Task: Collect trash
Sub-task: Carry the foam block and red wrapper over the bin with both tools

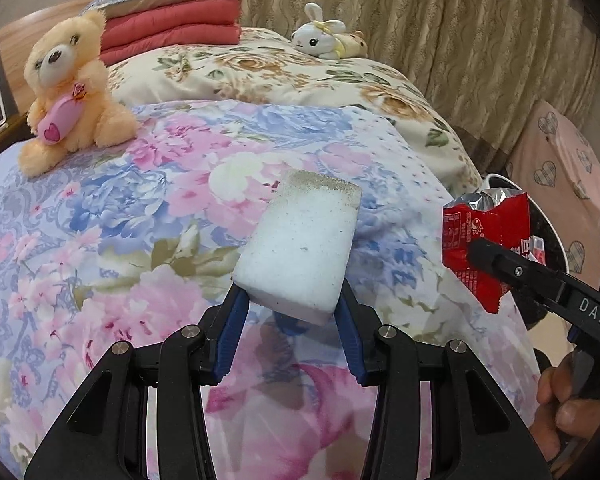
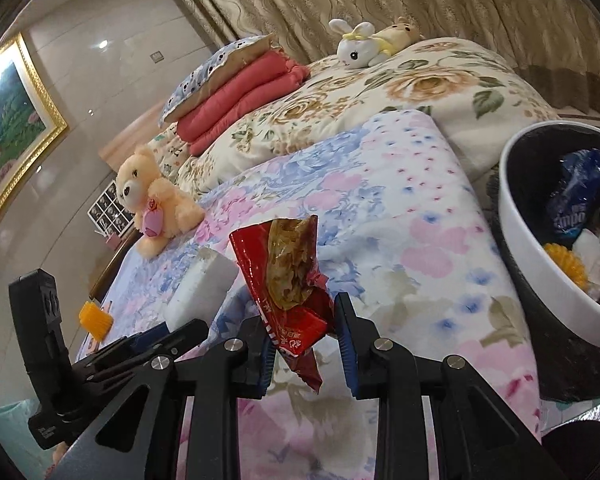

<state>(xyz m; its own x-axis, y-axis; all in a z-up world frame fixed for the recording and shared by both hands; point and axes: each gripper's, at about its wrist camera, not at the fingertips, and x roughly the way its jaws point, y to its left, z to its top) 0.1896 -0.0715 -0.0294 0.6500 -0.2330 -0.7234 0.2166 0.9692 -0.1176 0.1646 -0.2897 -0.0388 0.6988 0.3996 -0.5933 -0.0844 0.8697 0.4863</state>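
My left gripper point(image 1: 296, 312) is shut on a white sponge block point(image 1: 304, 248) and holds it above the floral bedspread point(image 1: 140, 240). To its right, my right gripper point(image 2: 304, 340) is shut on a crumpled red snack wrapper point(image 2: 288, 280), which also hangs over the bed. The same wrapper point(image 1: 480, 240) shows at the right of the left wrist view, pinched by a black finger point(image 1: 500, 266). In the right wrist view the sponge point(image 2: 204, 284) sits just left of the wrapper. A white-rimmed trash bin point(image 2: 532, 264) with a black liner stands beside the bed at right.
The bin holds a blue wrapper point(image 2: 576, 196), a yellow item and white paper. A teddy bear point(image 1: 68, 92), a bunny plush point(image 1: 320, 36) and folded red quilts point(image 1: 172, 28) lie on the bed. A yellow object point(image 2: 96, 320) lies near the bed's left edge. A person's hand point(image 1: 564, 412) grips the right handle.
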